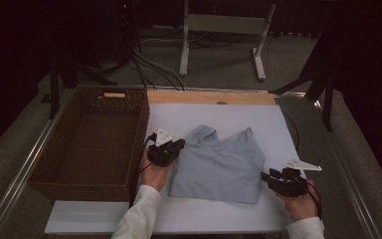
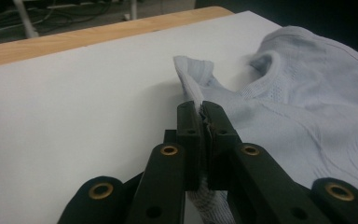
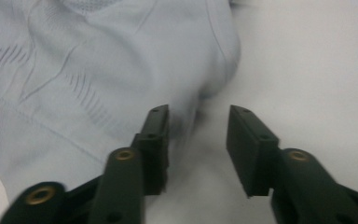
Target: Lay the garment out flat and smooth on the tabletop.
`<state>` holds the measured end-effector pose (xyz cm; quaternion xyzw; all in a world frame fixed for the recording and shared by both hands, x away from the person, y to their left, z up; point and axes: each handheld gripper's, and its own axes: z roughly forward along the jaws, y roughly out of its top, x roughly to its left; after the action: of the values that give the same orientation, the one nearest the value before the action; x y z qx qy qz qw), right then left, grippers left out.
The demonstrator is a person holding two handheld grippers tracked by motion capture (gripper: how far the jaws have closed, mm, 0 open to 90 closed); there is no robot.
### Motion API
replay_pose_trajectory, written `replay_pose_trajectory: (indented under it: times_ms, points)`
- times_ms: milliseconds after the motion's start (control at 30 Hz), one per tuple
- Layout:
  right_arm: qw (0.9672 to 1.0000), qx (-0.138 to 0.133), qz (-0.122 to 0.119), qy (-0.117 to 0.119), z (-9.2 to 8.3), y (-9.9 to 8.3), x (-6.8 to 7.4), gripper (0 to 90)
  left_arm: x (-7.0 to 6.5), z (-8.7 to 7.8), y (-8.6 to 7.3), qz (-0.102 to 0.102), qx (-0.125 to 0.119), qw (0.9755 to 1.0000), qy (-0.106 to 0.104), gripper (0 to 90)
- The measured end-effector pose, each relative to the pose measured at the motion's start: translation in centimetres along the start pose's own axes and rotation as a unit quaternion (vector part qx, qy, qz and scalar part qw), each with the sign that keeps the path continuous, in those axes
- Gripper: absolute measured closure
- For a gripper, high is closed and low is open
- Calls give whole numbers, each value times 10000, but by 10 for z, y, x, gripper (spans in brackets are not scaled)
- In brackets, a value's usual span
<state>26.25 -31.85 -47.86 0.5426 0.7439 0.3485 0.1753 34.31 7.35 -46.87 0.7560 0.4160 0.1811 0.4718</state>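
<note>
Shirt [image 1: 219, 164], pale blue and folded, lies at the middle of the white table [image 1: 179, 117], at about three o'clock from the wicker basket [image 1: 92, 142]; its long axis runs toward twelve o'clock, collar at the far end. The left gripper [image 2: 201, 114] is clamped on the shirt's left edge, while the right gripper [image 3: 196, 128] stands parted and empty at the right edge. To finish the fold cleanly, I'd keep the left pinch low and taut.
</note>
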Motion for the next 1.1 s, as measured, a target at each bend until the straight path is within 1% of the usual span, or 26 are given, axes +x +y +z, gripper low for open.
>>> replay_pose_trajectory:
  times_ms: [33, 67, 133, 167, 233, 267, 333, 400, 467, 500, 567, 600, 633, 733, 1100]
  points:
    - [10000, 4, -17, 12, 0, 0, 0, 521, 1, 0, 0, -39, -17, 10000, 28, 873]
    - [10000, 4, -17, 12, 0, 0, 0, 521, 1, 0, 0, -39, -17, 10000, 28, 873]
    - [10000, 5, -65, 11, 0, 0, 3, 458, 4, 0, 0, -99, -29, 9999, 103, 873]
    - [9999, 14, -82, 77, 0, 0, 3, 433, 4, 0, 0, -105, -21, 9999, 104, 872]
    - [9998, 46, -111, 126, 1, -1, 6, 391, 4, 0, 0, -91, -12, 9999, 106, 870]
    - [9997, 76, -152, 175, 2, -1, 7, 377, 3, 0, 0, -78, -22, 9999, 73, 864]
    - [9996, 105, -202, 175, 4, -2, 10, 357, 1, 0, -1, -47, -52, 10000, 58, 788]
    - [9995, 107, -216, 214, 4, -2, 11, 335, 0, -2, 0, -64, -117, 9999, -36, 660]
    - [9995, 93, -213, 208, 4, -2, 12, 308, -3, -5, 1, -58, -179, 9998, -63, 539]
    - [9995, 92, -216, 215, 4, -2, 12, 297, -4, -7, 1, -35, -211, 9997, -136, 505]
    - [9995, 87, -230, 208, 5, -3, 12, 269, -7, -10, 1, -15, -223, 9996, -177, 416]
    - [9995, 87, -223, 219, 5, -3, 12, 261, -8, -11, 0, -6, -222, 9996, -194, 397]
    - [9995, 93, -221, 222, 5, -3, 12, 257, -9, -13, -1, 4, -230, 9995, -199, 386]
    - [9994, 91, -228, 237, 5, -3, 13, 250, -10, -16, -4, -52, -244, 9994, -254, 359]
    - [9993, 62, -251, 284, 5, -4, 14, 237, -9, -24, -19, -168, -200, 9993, -258, 323]
